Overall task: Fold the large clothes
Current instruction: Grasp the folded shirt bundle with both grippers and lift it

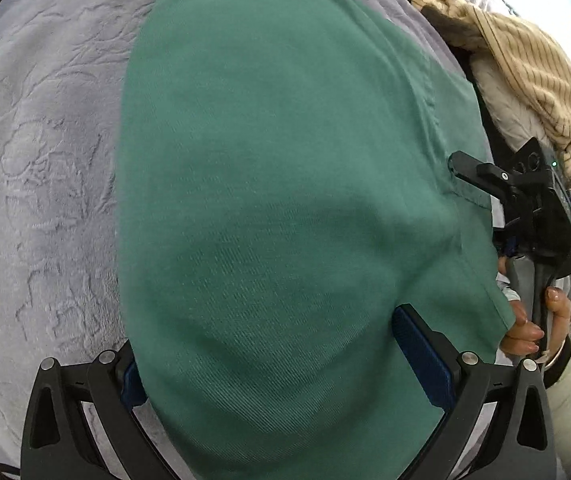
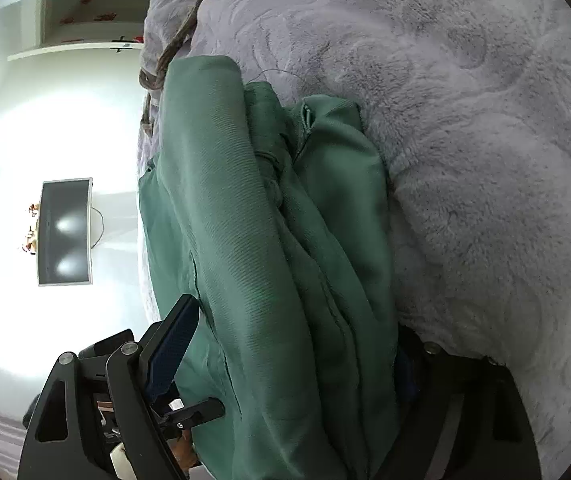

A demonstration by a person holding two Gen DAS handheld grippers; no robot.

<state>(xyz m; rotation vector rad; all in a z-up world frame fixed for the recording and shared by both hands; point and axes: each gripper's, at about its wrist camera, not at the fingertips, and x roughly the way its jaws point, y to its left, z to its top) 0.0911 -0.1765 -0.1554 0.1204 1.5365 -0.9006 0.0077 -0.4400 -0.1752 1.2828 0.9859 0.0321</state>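
A green garment (image 1: pixel 285 184) lies folded on a grey plush blanket (image 1: pixel 41 168). My left gripper (image 1: pixel 285 364) has its jaws wide apart around the near end of the garment, the cloth bulging between them and covering the left finger. In the right wrist view the folded green garment (image 2: pixel 277 264) shows as several stacked layers. My right gripper (image 2: pixel 285 364) also stands wide apart around the stack, its left pad (image 2: pixel 173 352) beside the cloth, its right finger buried under cloth and blanket. The right gripper's body (image 1: pixel 525 200) shows at the garment's right edge.
A beige striped garment (image 1: pixel 525 64) lies on the bed at the back right. The grey blanket (image 2: pixel 485 140) is puffy and ridged beside the stack. A white wall with a mounted screen (image 2: pixel 65 232) and a shelf (image 2: pixel 81 20) is beyond the bed's edge.
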